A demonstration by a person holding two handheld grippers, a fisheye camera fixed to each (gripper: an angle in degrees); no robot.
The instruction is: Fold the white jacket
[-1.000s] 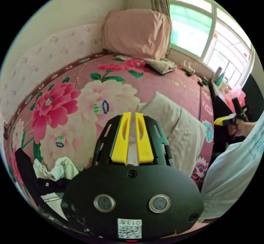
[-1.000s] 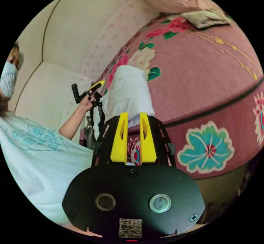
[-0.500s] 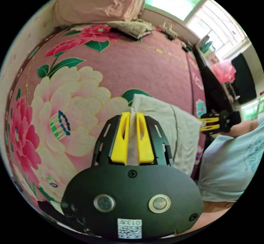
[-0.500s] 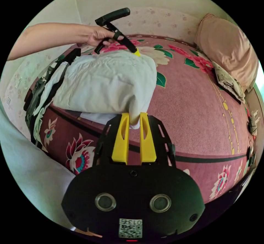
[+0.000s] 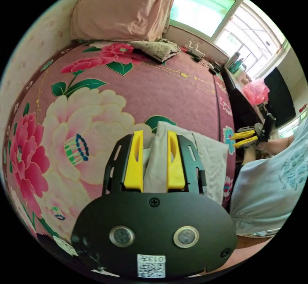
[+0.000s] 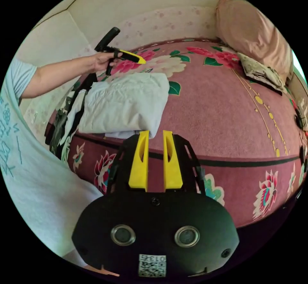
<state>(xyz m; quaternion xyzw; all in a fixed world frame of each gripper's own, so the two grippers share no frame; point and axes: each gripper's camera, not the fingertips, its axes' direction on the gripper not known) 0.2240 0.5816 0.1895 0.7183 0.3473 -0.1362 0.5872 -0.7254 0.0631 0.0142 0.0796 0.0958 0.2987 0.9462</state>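
Yellow jaws of the left gripper [image 5: 155, 136] are seen at the centre of the left gripper view, set apart with a fold of the white jacket [image 5: 195, 155] lying loose between them; no pressing on the cloth can be made out. The jacket's near part is hidden behind the gripper's black body. In the right gripper view the right gripper [image 6: 155, 136] is shown with its jaws narrowly parted and nothing between them, just below the jacket's near corner [image 6: 125, 106]; whether that corner is touched cannot be told. The folded jacket is laid left of centre in that view, at the edge of the bed, on a plush pink floral bedspread [image 6: 224, 111]. Dark clothes [image 6: 64, 117] at the jacket's left end are partly hidden and hard to make out. To the right of the jacket a wide stretch of bedspread is left free. A soft pink pillow [image 6: 253, 34] is seen at upper right, cut off by the frame. The person's pale shirt [image 6: 32, 168] is cut off at lower left.
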